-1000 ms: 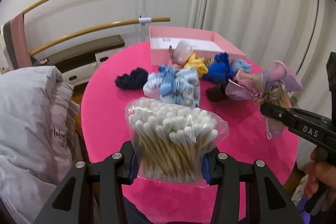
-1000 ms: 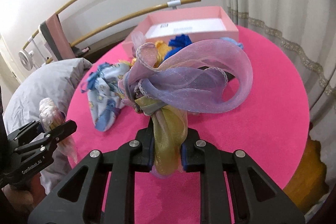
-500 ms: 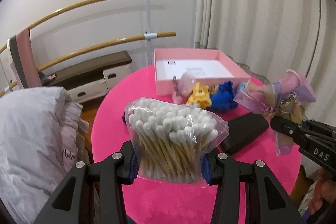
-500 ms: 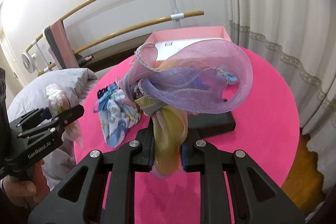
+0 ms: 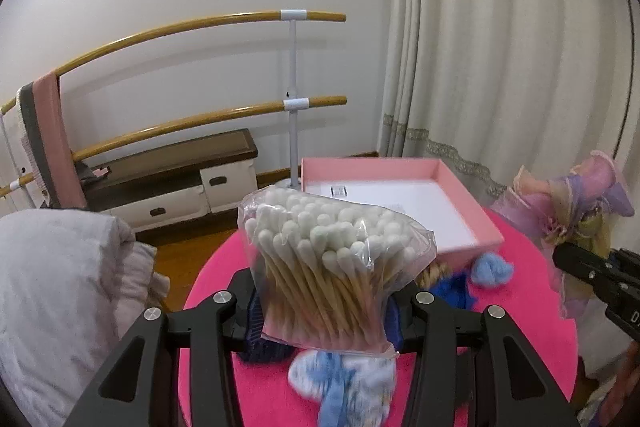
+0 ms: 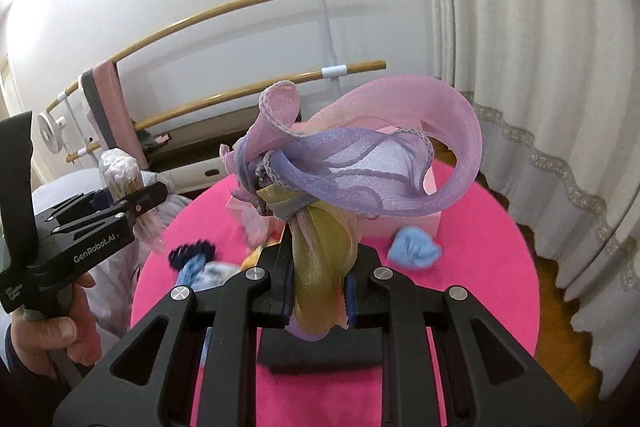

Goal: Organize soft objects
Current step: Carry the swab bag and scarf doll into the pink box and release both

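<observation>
Up above the round pink table (image 5: 520,311), the left gripper (image 5: 324,301) clamps a clear bag of cotton swabs (image 5: 320,259) between its fingers, the white tips fanning out toward twelve o'clock. The right gripper (image 6: 318,291) pinches the olive tail of a sheer pink and purple bow (image 6: 360,163), whose loops billow beyond the fingers. The open pink box (image 5: 472,207) sits at one o'clock from the swabs, with a light blue puff (image 6: 414,247) just beside its wall.

cotton swabs and organza bow held above the table

bagged cotton swabs (image 5: 324,263) upright, tips up; sheer pink-lilac organza bow (image 6: 360,167) pinched by its gold tail; light-blue sock (image 6: 414,247) beside pink box (image 5: 400,203).
</observation>
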A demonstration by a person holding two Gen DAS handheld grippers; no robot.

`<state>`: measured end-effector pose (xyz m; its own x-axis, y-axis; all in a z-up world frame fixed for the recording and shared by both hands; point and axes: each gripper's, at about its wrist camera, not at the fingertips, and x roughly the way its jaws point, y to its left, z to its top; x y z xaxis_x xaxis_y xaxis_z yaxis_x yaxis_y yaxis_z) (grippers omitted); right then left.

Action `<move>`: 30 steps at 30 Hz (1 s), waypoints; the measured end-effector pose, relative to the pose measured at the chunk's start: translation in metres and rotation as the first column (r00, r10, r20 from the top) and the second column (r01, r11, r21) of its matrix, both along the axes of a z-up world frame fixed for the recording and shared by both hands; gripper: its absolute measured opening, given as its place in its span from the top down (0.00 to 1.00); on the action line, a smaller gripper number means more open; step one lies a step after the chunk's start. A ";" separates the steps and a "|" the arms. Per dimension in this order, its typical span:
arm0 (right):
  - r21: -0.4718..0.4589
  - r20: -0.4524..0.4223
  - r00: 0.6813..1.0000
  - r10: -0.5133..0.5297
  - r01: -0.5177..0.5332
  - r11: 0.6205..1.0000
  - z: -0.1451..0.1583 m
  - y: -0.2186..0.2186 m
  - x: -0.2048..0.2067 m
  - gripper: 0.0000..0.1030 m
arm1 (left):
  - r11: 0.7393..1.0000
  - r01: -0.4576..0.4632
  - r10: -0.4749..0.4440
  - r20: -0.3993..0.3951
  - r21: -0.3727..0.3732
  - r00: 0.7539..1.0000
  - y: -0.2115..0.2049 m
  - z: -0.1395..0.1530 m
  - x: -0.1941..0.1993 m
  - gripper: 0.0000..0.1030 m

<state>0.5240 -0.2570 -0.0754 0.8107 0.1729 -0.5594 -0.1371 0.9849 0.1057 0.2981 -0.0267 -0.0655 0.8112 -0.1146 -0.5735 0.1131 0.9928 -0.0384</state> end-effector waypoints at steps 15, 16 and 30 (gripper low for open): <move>0.037 -0.054 0.998 -0.012 0.014 0.999 0.012 -0.034 0.139 0.82 | 1.000 -0.002 0.003 -0.018 0.031 1.000 -0.052 0.011 0.197 0.55; 0.035 -0.063 0.998 -0.013 0.015 0.999 0.010 -0.037 0.148 0.82 | 1.000 -0.002 0.003 -0.026 0.028 1.000 -0.057 0.009 0.213 0.55; 0.075 -0.252 0.968 -0.004 0.024 0.997 -0.041 -0.064 0.260 0.81 | 1.000 0.012 -0.009 -0.195 0.012 0.981 -0.092 -0.028 0.443 0.55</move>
